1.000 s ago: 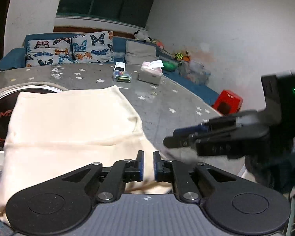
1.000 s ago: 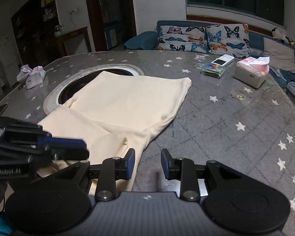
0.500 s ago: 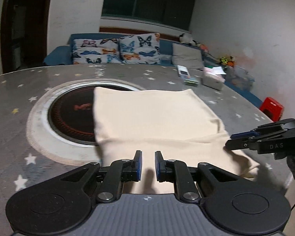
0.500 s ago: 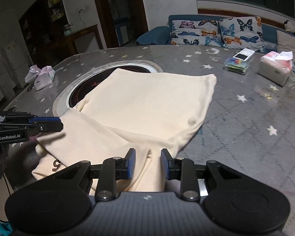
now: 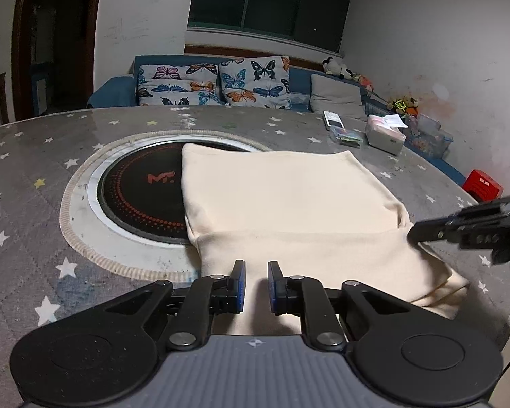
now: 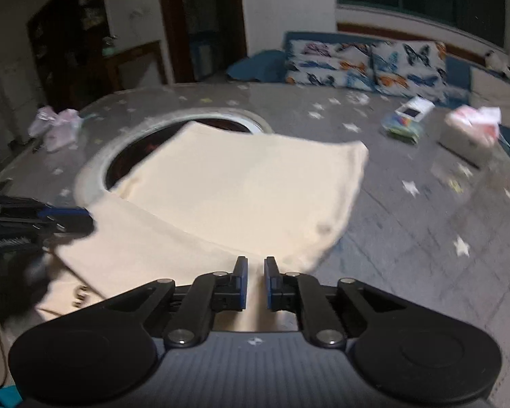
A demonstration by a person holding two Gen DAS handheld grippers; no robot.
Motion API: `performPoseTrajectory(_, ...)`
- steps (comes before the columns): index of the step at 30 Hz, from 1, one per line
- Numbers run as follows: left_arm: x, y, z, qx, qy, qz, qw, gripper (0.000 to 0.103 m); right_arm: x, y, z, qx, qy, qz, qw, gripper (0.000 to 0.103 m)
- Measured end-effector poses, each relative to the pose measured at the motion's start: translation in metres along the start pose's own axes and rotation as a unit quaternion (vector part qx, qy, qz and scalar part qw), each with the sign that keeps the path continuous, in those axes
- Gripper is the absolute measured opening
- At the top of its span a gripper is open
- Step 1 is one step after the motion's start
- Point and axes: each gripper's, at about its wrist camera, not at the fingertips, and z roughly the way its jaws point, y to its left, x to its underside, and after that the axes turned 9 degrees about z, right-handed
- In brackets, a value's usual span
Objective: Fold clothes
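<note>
Lying beyond cream garment, tissue box, phone

The whole right wrist view is motion-blurred. The near hem of the cream folded fabric garment lies hidden beneath the left gripper. The right gripper is cut off by the picture's edge, its grip unclear.

— From where is the scene viewed?
— Each view is taken low behind its own fingers, close over the cream folded fabric garment on the grey star-printed round table.
— What is shared?
— The garment and butterfly-print cushions are seen in both.
</note>
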Motion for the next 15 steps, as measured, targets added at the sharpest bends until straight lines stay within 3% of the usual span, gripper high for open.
performPoseTrajectory(8,-0.022,-0.023,0.02,0.047,0.004,0.027,0.9985,0.015,-0.001,0.008,0.01,-0.009,0.007,-0.021,1.0,0.011)
performPoseTrajectory(15,-0.026,-0.031,0.049,0.045,0.026,0.037,0.9979,0.015,-0.001,0.011,0.015,-0.011,0.012,-0.037,0.999,0.012)
